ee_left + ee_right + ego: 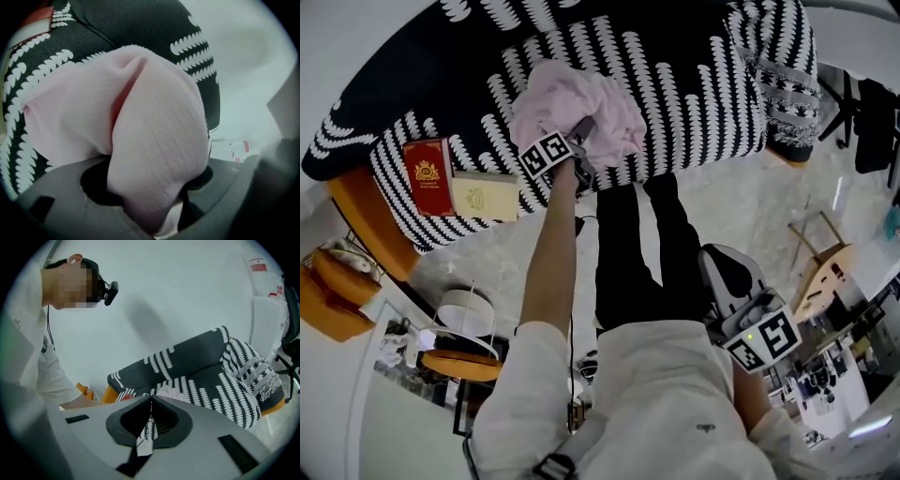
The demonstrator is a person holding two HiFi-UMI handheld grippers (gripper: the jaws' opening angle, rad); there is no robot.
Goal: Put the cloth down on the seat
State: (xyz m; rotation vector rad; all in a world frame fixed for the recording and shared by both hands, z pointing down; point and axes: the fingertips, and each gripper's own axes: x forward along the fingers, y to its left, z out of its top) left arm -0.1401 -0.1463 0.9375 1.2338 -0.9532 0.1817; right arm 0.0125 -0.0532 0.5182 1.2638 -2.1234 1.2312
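Observation:
A crumpled pink cloth (581, 108) lies on the black sofa seat with white leaf stripes (675, 84). My left gripper (581, 141) reaches into the cloth's near edge at arm's length. In the left gripper view the cloth (154, 140) bulges between the jaws of that gripper (150, 187), which stand wide apart with a dark gap beside the fabric. My right gripper (727, 272) hangs back by my right hip, away from the sofa. In its own view the right gripper (151, 397) has its tips touching with nothing held, and the cloth (173, 392) shows just beyond on the seat (211, 380).
A red book (428, 175) and a cream book (484, 195) lie on the sofa's left end. Orange cushions (333, 291) and a round white lamp (464, 309) sit at lower left. A wooden chair (825, 267) stands on the pale floor at right.

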